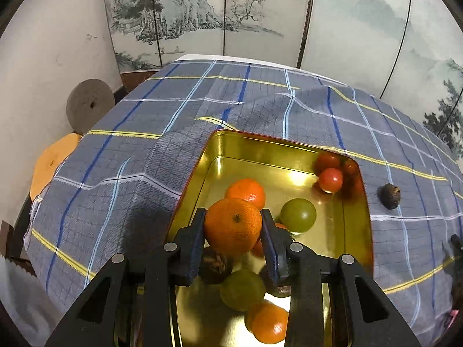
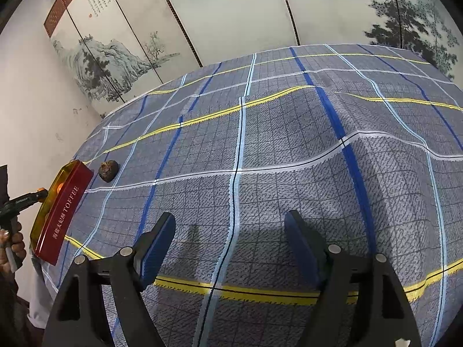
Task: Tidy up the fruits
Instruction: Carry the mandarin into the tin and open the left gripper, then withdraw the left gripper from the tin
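Note:
My left gripper [image 1: 233, 217] is shut on an orange tangerine [image 1: 233, 225] and holds it above a gold-lined red tin [image 1: 254, 147]. In the tin lie more tangerines [image 1: 246, 192], a green fruit [image 1: 298, 215], another green fruit [image 1: 242, 289], a red tomato [image 1: 330, 180] in the far right corner and dark brown fruits [image 1: 214, 263]. One dark brown fruit [image 1: 389, 196] lies on the cloth right of the tin; it also shows in the right wrist view [image 2: 108, 170] beside the tin's red side [image 2: 62, 214]. My right gripper [image 2: 230, 231] is open and empty over the cloth.
A blue-grey checked cloth [image 2: 275, 144] with folds covers the table. A painted folding screen [image 1: 202, 14] stands behind. A grey disc [image 1: 89, 105] and an orange disc [image 1: 52, 162] sit off the table's left edge. A hand holding the left gripper [image 2: 13, 243] shows at far left.

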`<state>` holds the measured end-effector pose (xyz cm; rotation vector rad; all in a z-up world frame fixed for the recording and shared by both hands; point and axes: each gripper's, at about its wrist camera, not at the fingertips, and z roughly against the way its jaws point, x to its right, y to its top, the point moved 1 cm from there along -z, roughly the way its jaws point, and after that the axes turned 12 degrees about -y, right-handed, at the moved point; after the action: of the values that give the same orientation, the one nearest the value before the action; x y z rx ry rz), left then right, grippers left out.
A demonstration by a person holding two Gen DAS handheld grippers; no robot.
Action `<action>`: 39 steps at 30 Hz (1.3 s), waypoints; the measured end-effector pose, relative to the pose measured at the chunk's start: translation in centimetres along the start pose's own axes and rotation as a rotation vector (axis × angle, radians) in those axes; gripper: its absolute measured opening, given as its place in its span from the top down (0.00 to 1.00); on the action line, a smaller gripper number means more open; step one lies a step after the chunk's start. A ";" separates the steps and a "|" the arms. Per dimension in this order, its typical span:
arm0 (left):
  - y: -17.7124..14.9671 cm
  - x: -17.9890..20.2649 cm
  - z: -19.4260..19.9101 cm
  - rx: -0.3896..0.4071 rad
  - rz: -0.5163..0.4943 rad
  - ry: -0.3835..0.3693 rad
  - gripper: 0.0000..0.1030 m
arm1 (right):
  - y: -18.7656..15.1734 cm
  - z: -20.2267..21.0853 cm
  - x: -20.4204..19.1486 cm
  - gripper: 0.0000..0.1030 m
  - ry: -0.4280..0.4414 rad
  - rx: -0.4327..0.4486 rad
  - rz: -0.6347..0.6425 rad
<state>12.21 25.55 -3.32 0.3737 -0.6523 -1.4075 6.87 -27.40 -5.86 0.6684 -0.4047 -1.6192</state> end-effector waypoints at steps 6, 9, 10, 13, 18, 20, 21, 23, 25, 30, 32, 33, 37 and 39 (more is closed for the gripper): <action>0.2 0.4 -1.3 -0.018 -0.024 0.024 0.64 | 0.0 -0.1 -0.1 0.27 -0.006 -0.002 0.010; 0.2 0.1 -1.7 -0.025 -0.016 0.028 0.63 | 0.0 -0.1 -0.2 0.26 -0.009 -0.002 0.013; 0.2 0.0 -1.8 -0.027 -0.015 0.032 0.63 | 0.0 0.0 -0.2 0.26 -0.010 -0.002 0.014; 0.2 -0.3 -2.0 -0.033 -0.008 0.036 0.63 | 0.0 0.0 -0.3 0.25 -0.012 -0.003 0.018; 0.1 -0.5 -2.2 -0.042 -0.007 0.035 0.63 | 0.1 -0.1 -0.4 0.24 -0.016 -0.005 0.025; 0.1 -0.4 -2.1 -0.041 -0.012 0.041 0.63 | 0.1 -0.1 -0.5 0.24 -0.018 -0.005 0.027; 0.1 -0.4 -2.1 -0.040 -0.014 0.045 0.62 | 0.1 -0.1 -0.5 0.24 -0.018 -0.005 0.026; 0.0 -0.3 -2.1 -0.038 -0.016 0.058 0.62 | 0.0 -0.1 -0.5 0.24 -0.019 -0.005 0.027; 0.0 -0.3 -2.0 -0.036 -0.018 0.073 0.62 | 0.1 -0.1 -0.6 0.24 -0.021 -0.005 0.029; -0.3 -0.1 -1.7 -0.020 -0.023 0.115 0.60 | 0.0 -0.2 -0.8 0.22 -0.029 -0.007 0.040; -0.4 -0.2 -1.5 -0.006 -0.019 0.123 0.53 | 0.0 -0.3 -0.8 0.22 -0.033 -0.007 0.044; -0.4 -0.1 -1.2 0.007 -0.018 0.125 0.49 | 0.0 -0.3 -0.8 0.22 -0.035 -0.008 0.046; -0.4 0.9 0.0 0.056 -0.058 0.141 0.40 | 0.1 -0.3 -1.0 0.21 -0.042 -0.009 0.055; -0.4 1.6 0.7 0.079 -0.086 0.146 0.39 | 0.1 -0.3 -1.0 0.21 -0.048 -0.010 0.060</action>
<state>11.48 23.97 -2.73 0.5679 -0.5789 -1.4235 7.18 -26.38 -5.86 0.6052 -0.4473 -1.5817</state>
